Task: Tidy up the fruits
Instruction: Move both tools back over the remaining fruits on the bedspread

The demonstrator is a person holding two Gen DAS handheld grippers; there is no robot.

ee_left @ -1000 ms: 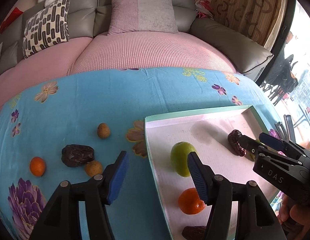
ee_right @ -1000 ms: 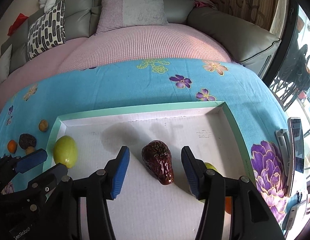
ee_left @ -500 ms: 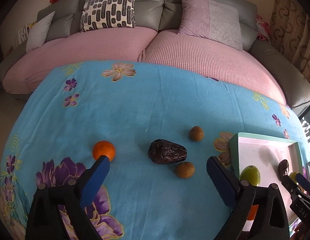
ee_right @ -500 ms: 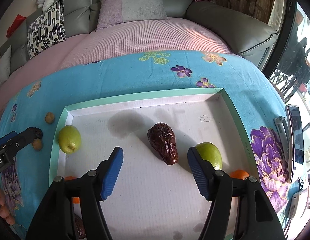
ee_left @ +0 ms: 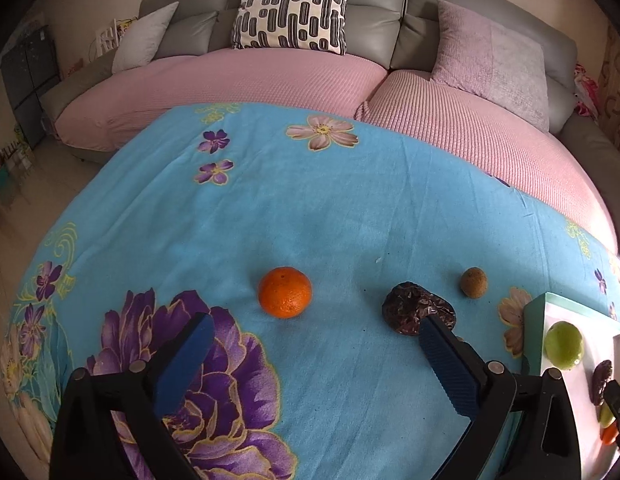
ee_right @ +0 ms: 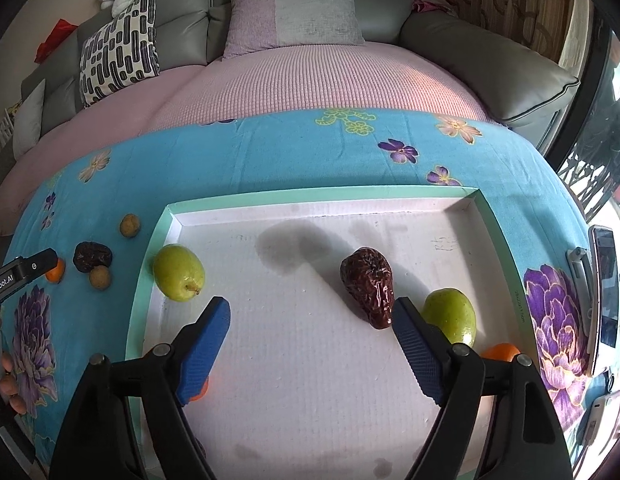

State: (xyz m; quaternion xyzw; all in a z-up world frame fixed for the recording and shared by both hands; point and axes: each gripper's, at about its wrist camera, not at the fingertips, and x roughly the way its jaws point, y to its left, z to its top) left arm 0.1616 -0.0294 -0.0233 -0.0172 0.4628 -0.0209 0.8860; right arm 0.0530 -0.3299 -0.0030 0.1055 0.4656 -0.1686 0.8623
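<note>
My left gripper (ee_left: 315, 322) hangs over the blue flowered cloth with its jaws opening and nothing between the pads. Just ahead of it lie an orange (ee_left: 285, 292), a dark wrinkled date (ee_left: 418, 314) by the right finger, and a small brown longan (ee_left: 474, 283). My right gripper (ee_right: 310, 306) is over the white tray (ee_right: 326, 194), jaws opening and empty. In the tray lie a date (ee_right: 368, 286) just beyond the right fingertip, two green fruits (ee_right: 178, 272) (ee_right: 450, 314), and two oranges (ee_right: 500, 351) (ee_right: 198, 390), each partly hidden by a finger.
A phone (ee_right: 604, 280) lies on the cloth right of the tray. A pink and grey sofa with cushions (ee_left: 290, 12) curves behind the table. A second longan (ee_right: 100, 278) sits left of the tray, and a person's hand (ee_right: 8, 372) shows at the left edge.
The left gripper swung left from the tray to the loose fruit on the cloth, and its jaws spread wide. The right jaws widened away from the date, which stays in the tray.
</note>
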